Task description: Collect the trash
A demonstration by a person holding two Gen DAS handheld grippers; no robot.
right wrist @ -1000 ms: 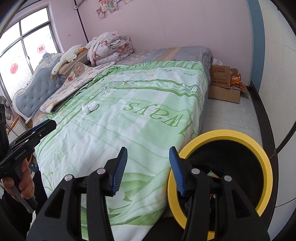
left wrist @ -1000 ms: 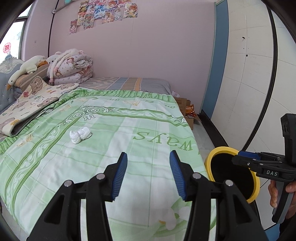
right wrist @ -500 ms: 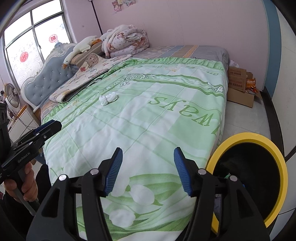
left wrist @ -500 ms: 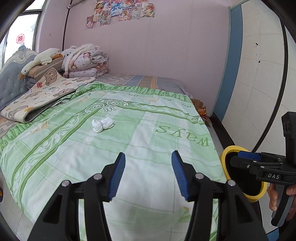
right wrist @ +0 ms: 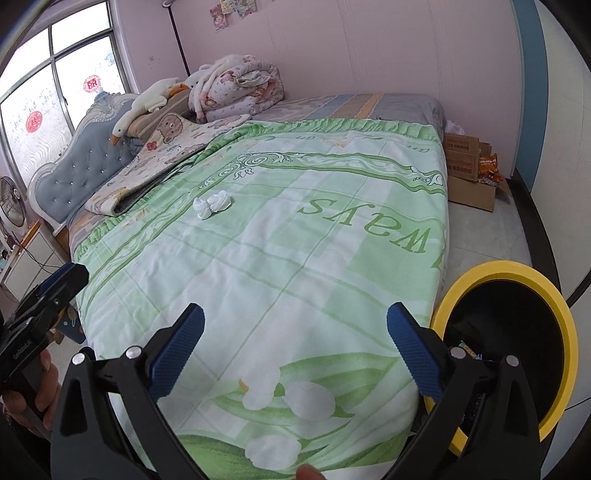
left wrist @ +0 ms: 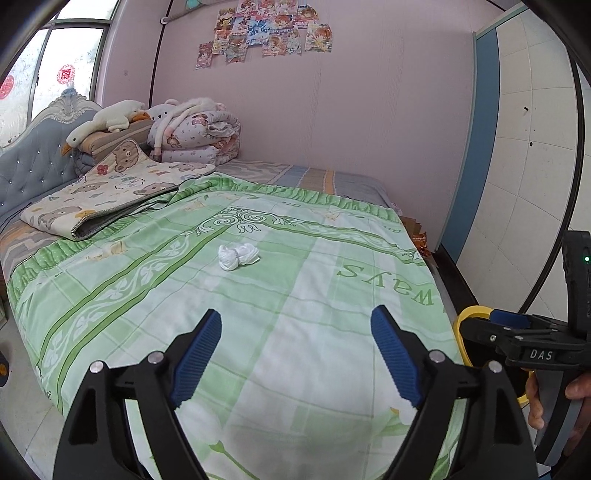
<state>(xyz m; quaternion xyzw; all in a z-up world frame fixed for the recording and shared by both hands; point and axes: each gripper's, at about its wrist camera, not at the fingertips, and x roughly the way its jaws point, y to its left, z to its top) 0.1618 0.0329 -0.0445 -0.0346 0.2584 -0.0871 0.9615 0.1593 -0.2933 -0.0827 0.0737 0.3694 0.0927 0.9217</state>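
Two grippers, both over the near end of a bed. Left gripper (left wrist: pixel 295 354): jaws spread wide, having just been opening, nothing between the blue pads (left wrist: pixel 197 356). Right gripper (right wrist: pixel 293 352): jaws likewise spread wide, just opened further, nothing between them.

One piece of trash: crumpled white tissue (left wrist: pixel 237 256), lying on the green blanket (left wrist: pixel 314 332), well ahead of the left fingertips and slightly left of the gap between them; in the right wrist view it lies (right wrist: pixel 211 203) far ahead of the left finger, well apart from both pads.

One bin: black trash can with yellow rim (right wrist: pixel 554 306), standing on the floor just beside the right gripper's right finger, at the blanket's hanging edge (a few scraps show inside, too small to name). From the left wrist view only a sliver of its rim (left wrist: pixel 466 314) shows, to the right of the right finger, behind the other gripper.

Farther items, beyond the fingertips: bear-print quilt (left wrist: pixel 110 192) to the left, folded bedding (left wrist: pixel 199 133) and plush goose (left wrist: pixel 107 122) by the grey headboard (left wrist: pixel 37 166), cardboard boxes (right wrist: pixel 469 173) on the floor to the right, posters (left wrist: pixel 266 29) on the pink wall.
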